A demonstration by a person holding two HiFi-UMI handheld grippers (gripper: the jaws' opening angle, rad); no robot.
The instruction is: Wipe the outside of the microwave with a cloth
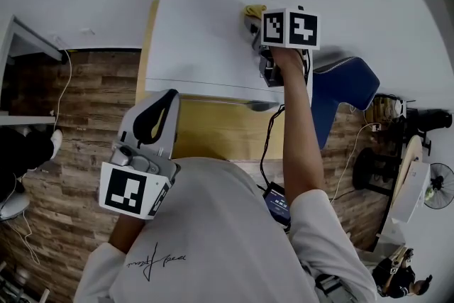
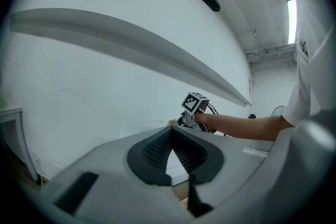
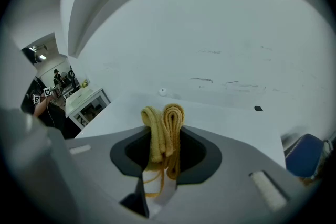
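Poking from right tongs (image 3: 165,140): yellow cloth (image 3: 172,115)

Shirt print: a dark, handwriting-style script line (image 1: 152,260) runs across the back of the person's white T-shirt (image 1: 227,245); too loose and small to read.
Left cube: the white marker cube (image 1: 133,189) on the left gripper (image 1: 159,106) carries a black-and-white square code, no letters or digits.
Right cube: the white two-faced marker cube (image 1: 291,28) on the right gripper (image 1: 253,21) shows two such codes, equally wordless.
Screen: a small dark device with a lit blue display (image 1: 278,204) sits by the person's right arm; its characters cannot be made out.
Readable text: none.
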